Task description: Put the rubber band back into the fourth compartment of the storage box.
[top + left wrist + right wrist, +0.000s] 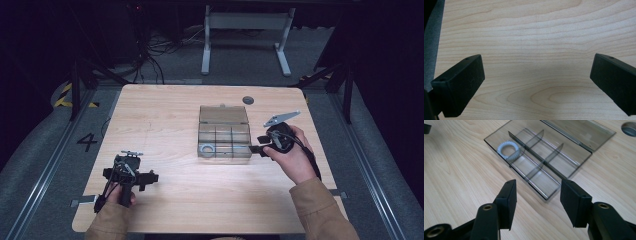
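High view: wooden table [165,115] bearing a clear divided organiser box [224,139], lid laid back, white coiled hair tie [206,149] in its near-left compartment; right gripper [260,145] just beside the box's right end, left gripper [145,177] well apart at the near-left.

Left gripper view: jaws spread wide over bare wood, holding nothing.

Right gripper view: jaws parted and empty, near the box corner [546,197]; hair tie [508,150] in the far end compartment.
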